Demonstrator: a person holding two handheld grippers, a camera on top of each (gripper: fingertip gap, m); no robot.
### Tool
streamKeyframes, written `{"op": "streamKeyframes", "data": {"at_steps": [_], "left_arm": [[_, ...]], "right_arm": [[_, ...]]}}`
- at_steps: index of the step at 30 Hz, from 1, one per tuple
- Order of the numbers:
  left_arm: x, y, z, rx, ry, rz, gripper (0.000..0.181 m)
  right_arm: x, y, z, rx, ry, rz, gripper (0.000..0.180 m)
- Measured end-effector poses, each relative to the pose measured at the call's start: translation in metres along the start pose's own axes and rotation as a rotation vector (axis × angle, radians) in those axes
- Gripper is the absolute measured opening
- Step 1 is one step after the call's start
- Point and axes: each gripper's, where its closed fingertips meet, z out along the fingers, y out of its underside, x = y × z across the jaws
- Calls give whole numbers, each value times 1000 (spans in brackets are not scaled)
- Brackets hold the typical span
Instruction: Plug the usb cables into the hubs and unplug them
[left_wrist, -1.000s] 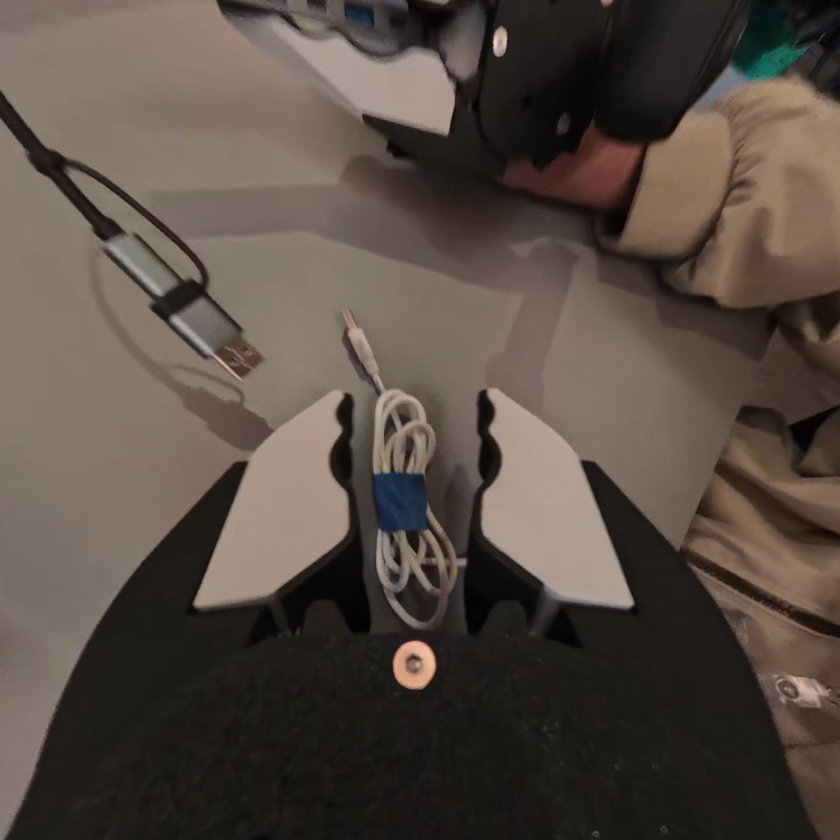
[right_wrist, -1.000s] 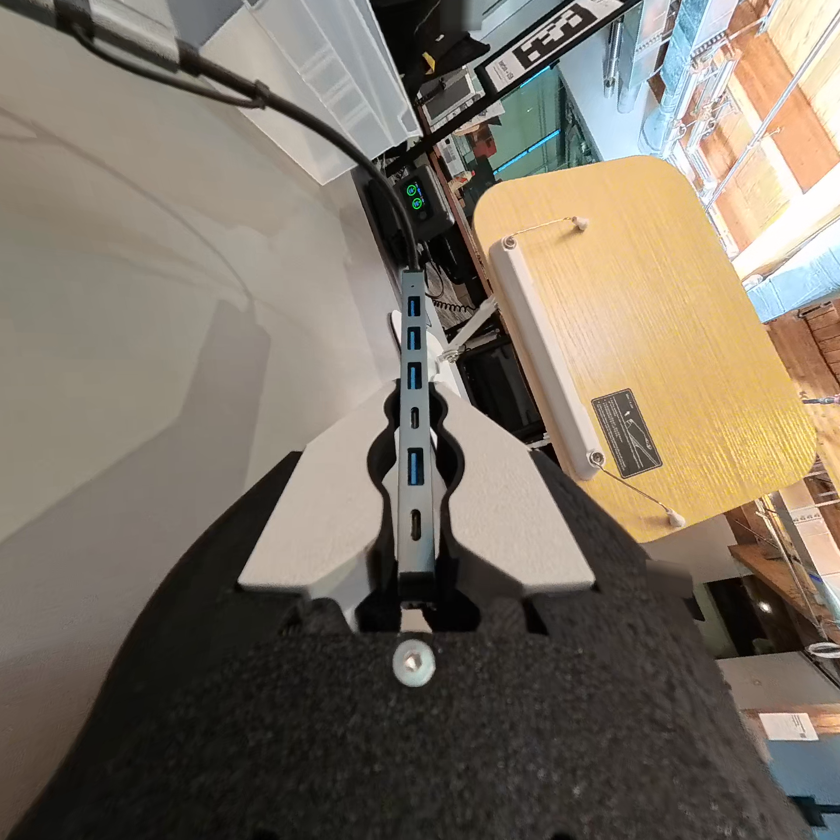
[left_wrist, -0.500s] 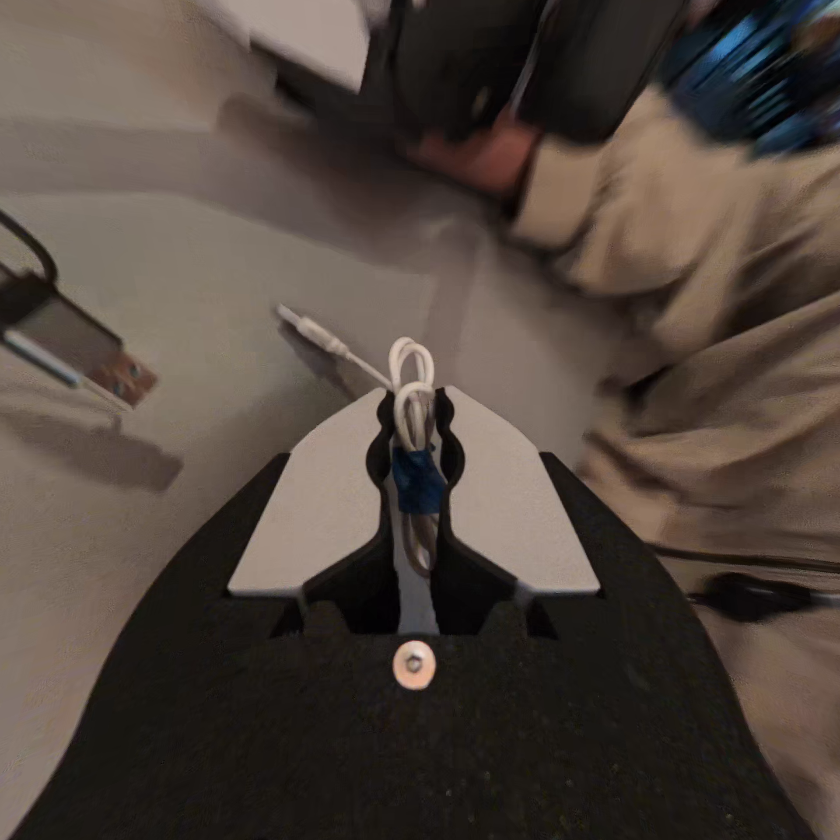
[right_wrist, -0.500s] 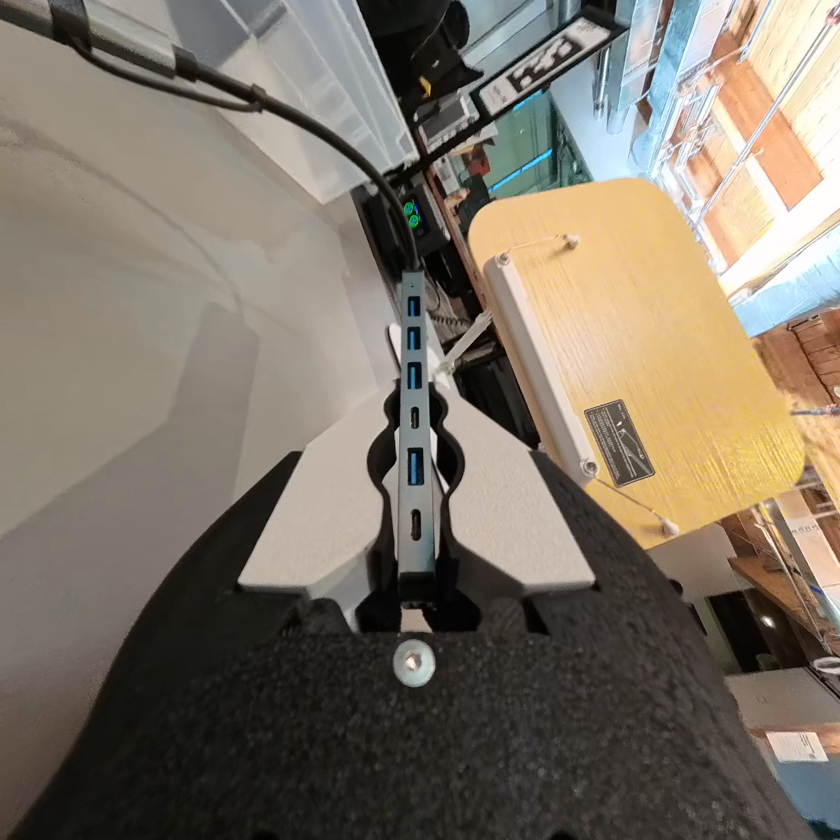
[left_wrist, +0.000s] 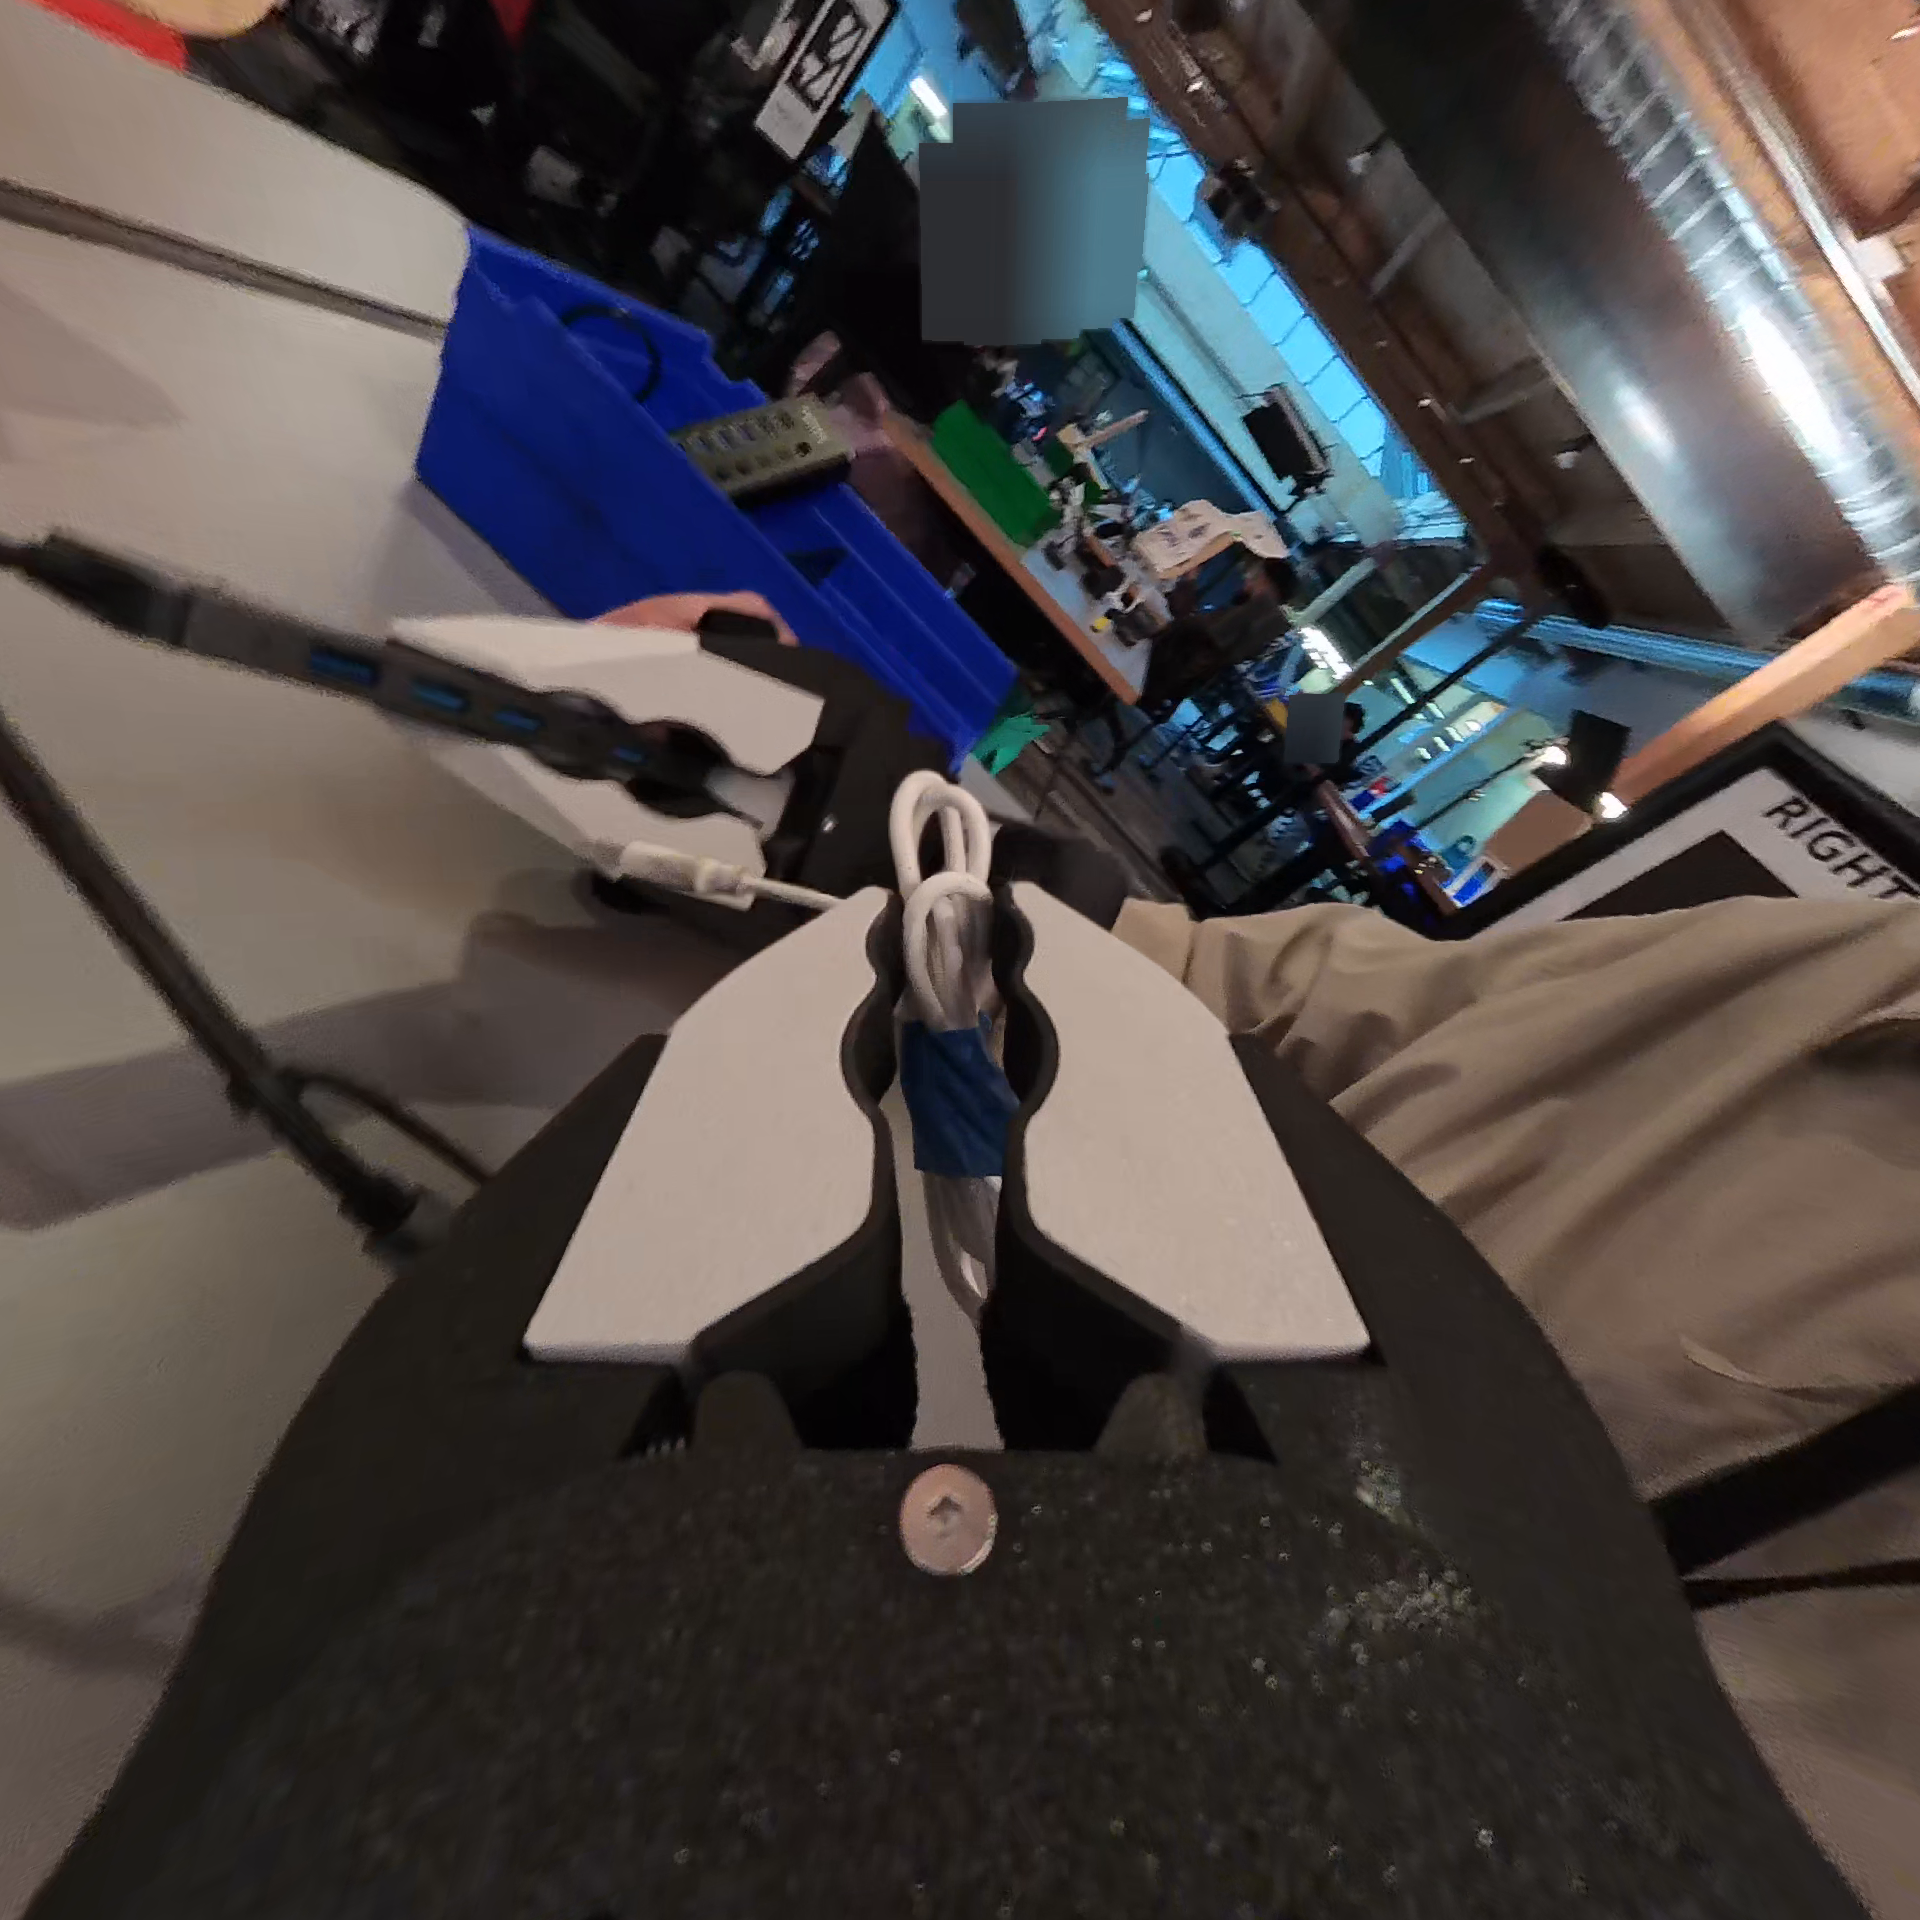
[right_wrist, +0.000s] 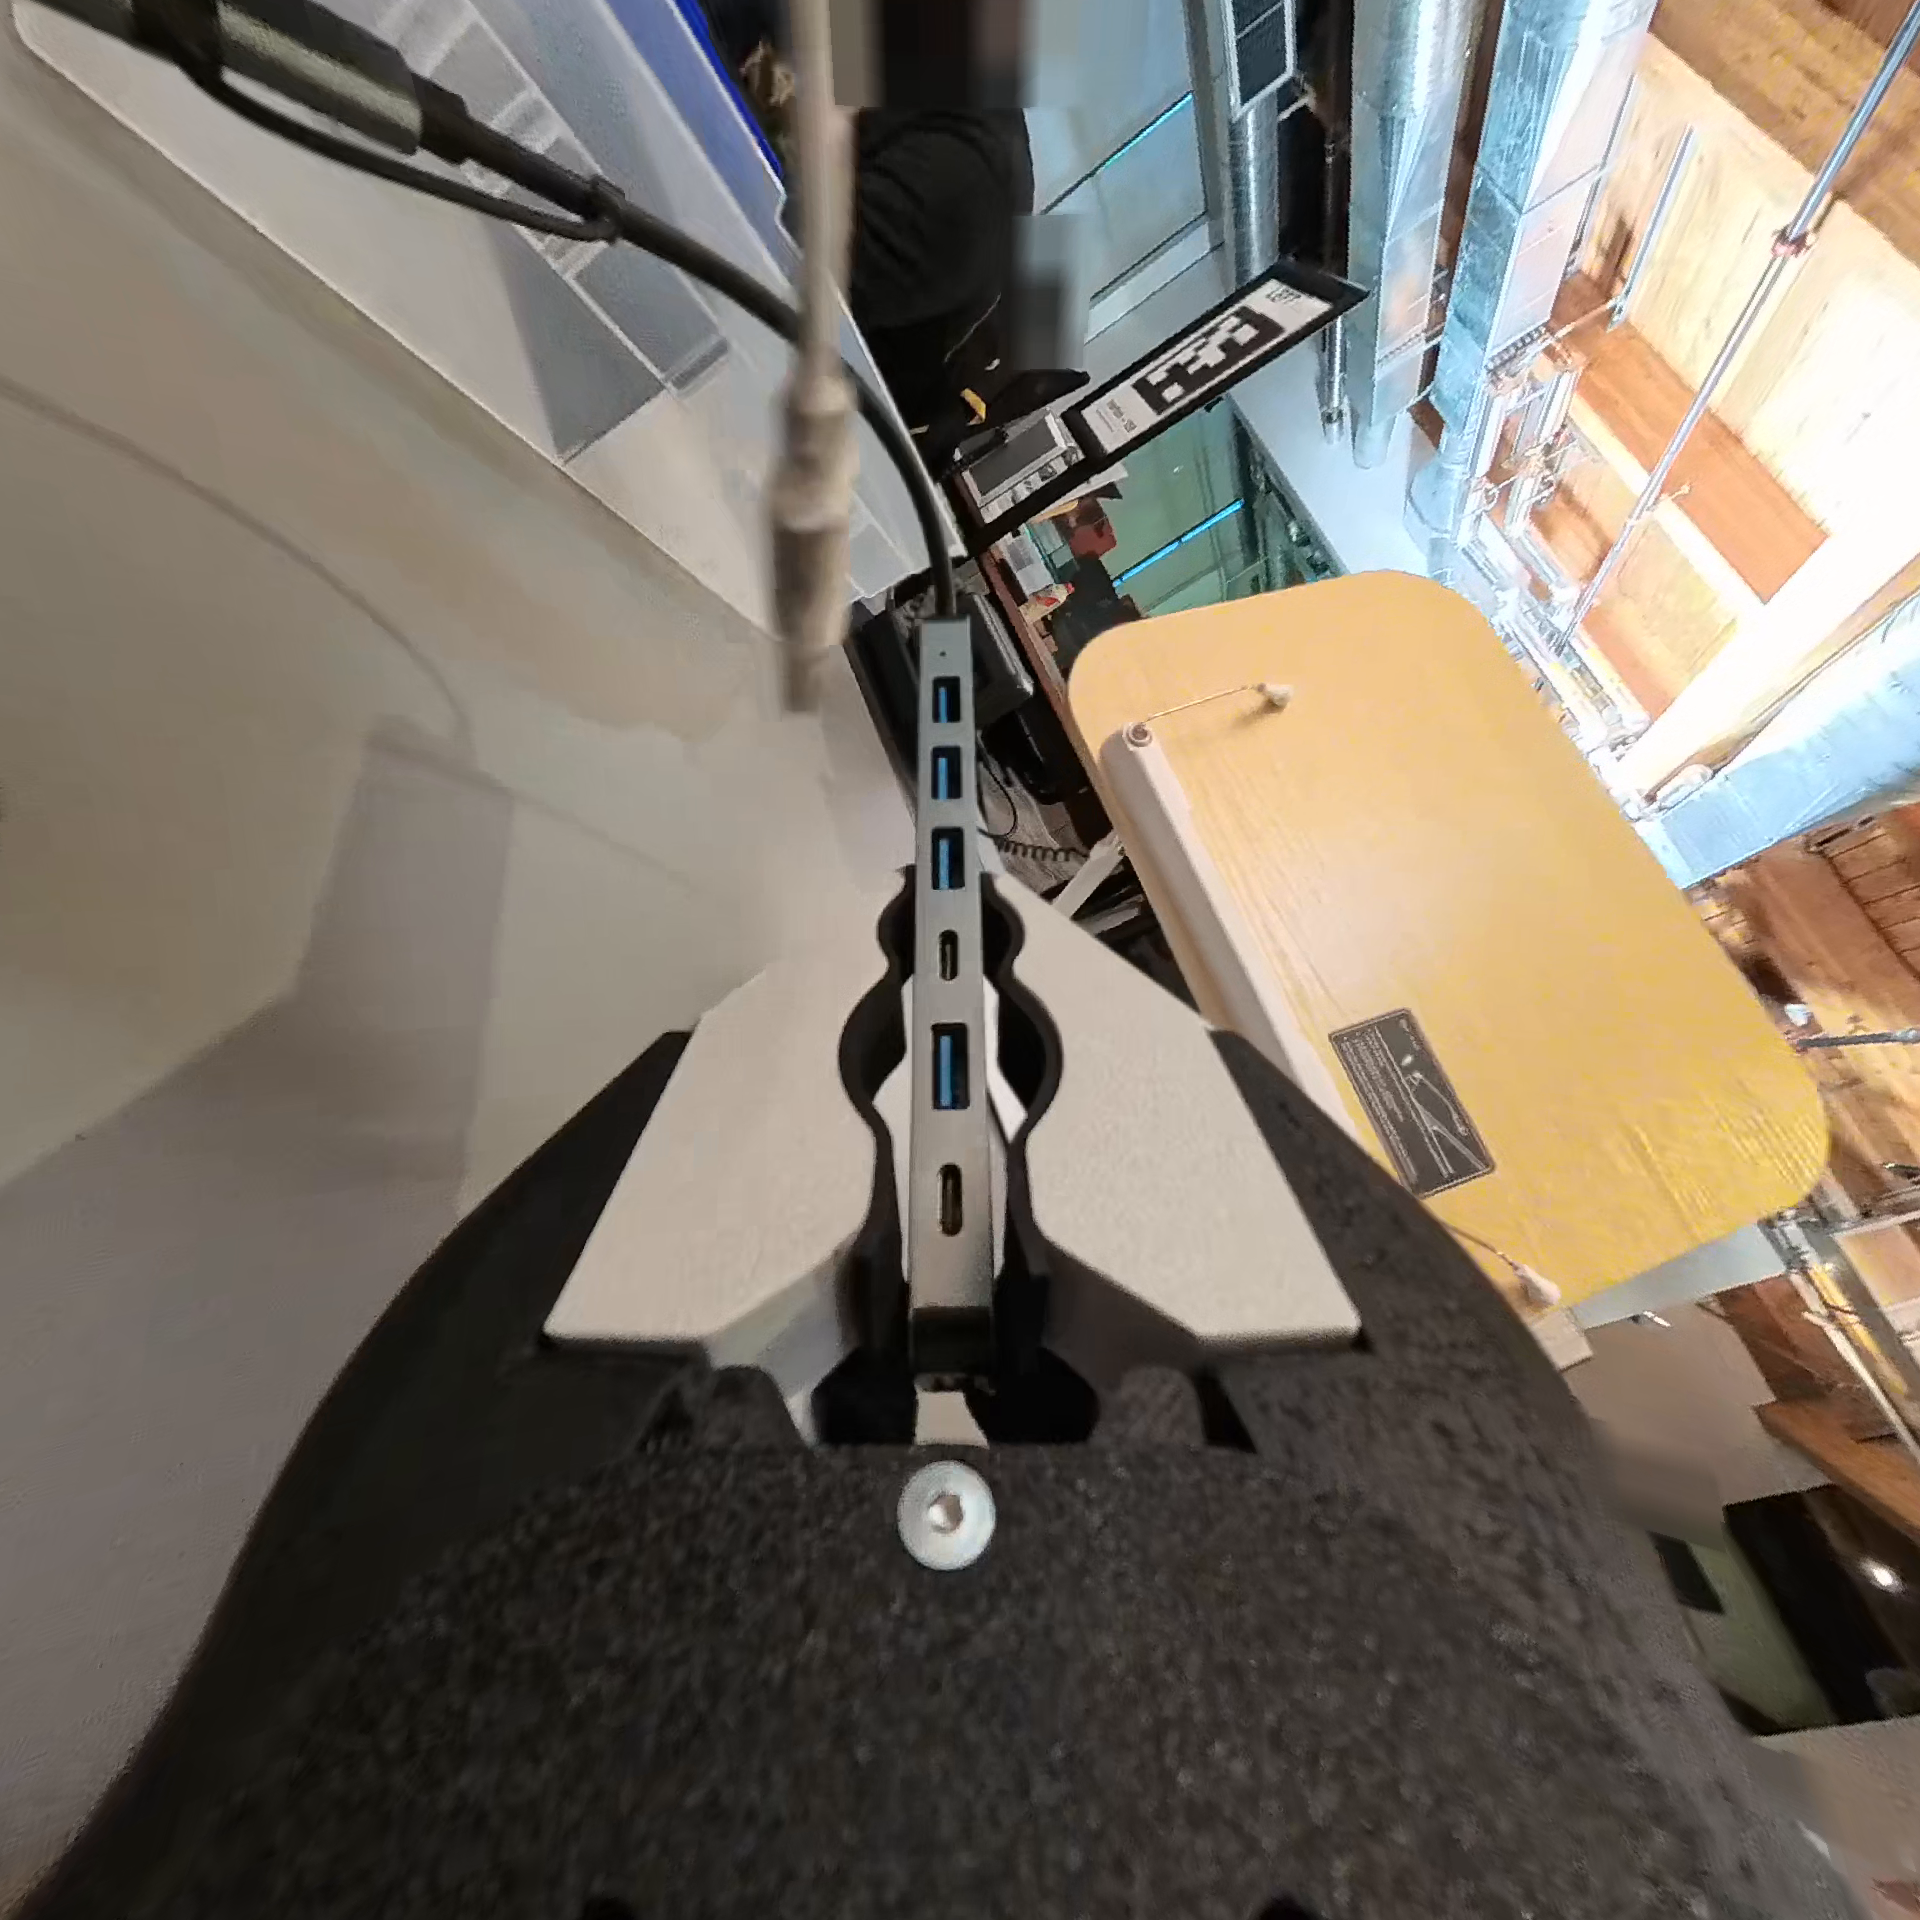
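Note:
My left gripper is shut on a coiled white USB cable bound with blue tape, held above the table. The cable's white plug sticks out to the left, close under the right gripper. My right gripper is shut on a slim grey USB hub with blue ports facing up. The hub also shows in the left wrist view, its black lead curving off to the upper left. A blurred white plug hangs just left of the hub's far end.
The grey table lies to the left. A blue bin with another dark hub on it stands at the table's far side, beside a clear bin. A person's beige sleeve is at right. A wooden board stands beyond. Left tips to right tips: about 15 cm.
My left gripper closed on the white cable bundle, lifted it off the table and swung up toward the hub. The white plug has come into the right wrist view.

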Motion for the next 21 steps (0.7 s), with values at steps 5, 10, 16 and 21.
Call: {"op": "streamKeyframes", "data": {"at_steps": [5, 10, 16, 21], "left_arm": [[-3, -11, 4, 46, 48, 20, 15], [-13, -12, 4, 65, 44, 19, 15], [-20, -17, -2, 71, 37, 65, 16], [-25, -22, -8, 83, 39, 85, 15]], "right_arm": [[-5, -1, 1, -3, -16, -19, 10], [-4, -3, 1, 6, -19, -9, 10], [-4, -4, 1, 14, -18, -9, 9], [-3, -6, 0, 28, -17, 0, 9]]}}
